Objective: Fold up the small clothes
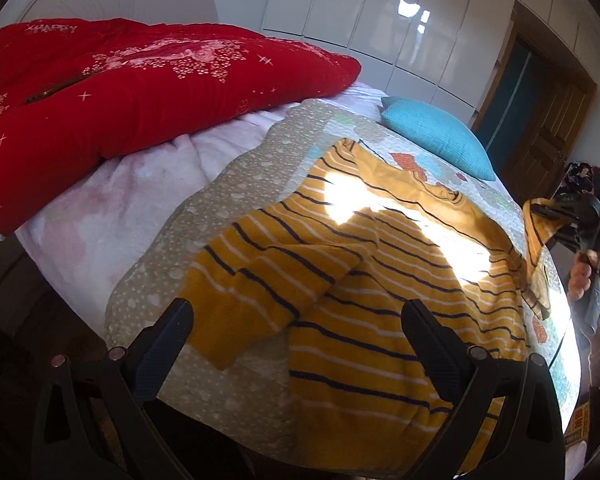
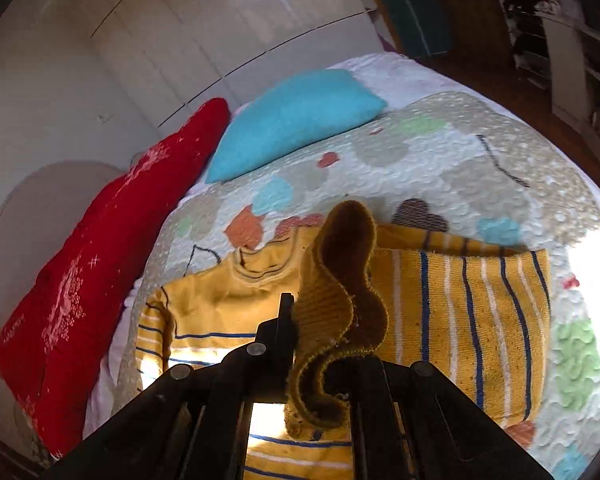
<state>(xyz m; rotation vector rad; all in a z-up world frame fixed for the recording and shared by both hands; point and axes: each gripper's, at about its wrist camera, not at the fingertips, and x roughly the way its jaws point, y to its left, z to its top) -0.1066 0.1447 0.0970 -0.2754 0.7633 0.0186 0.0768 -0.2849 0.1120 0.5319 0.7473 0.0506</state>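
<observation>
A small yellow sweater (image 1: 380, 256) with dark and white stripes lies flat on the patterned quilt (image 1: 228, 208). Its left sleeve (image 1: 260, 292) is folded across the body. My left gripper (image 1: 296, 320) is open and empty just above the sweater's lower left part. My right gripper (image 2: 324, 320) is shut on the ribbed cuff (image 2: 336, 280) of the right sleeve (image 2: 460, 312) and holds it lifted above the sweater's body (image 2: 220, 292). It also shows in the left wrist view (image 1: 540, 212), at the sweater's right edge, gripping the sleeve end.
A big red folded duvet (image 1: 140, 92) lies at the bed's far left. A turquoise pillow (image 1: 436, 132) lies beyond the sweater's collar. White wardrobe doors (image 1: 380, 20) stand behind the bed. A wooden door (image 1: 548, 120) is at the right.
</observation>
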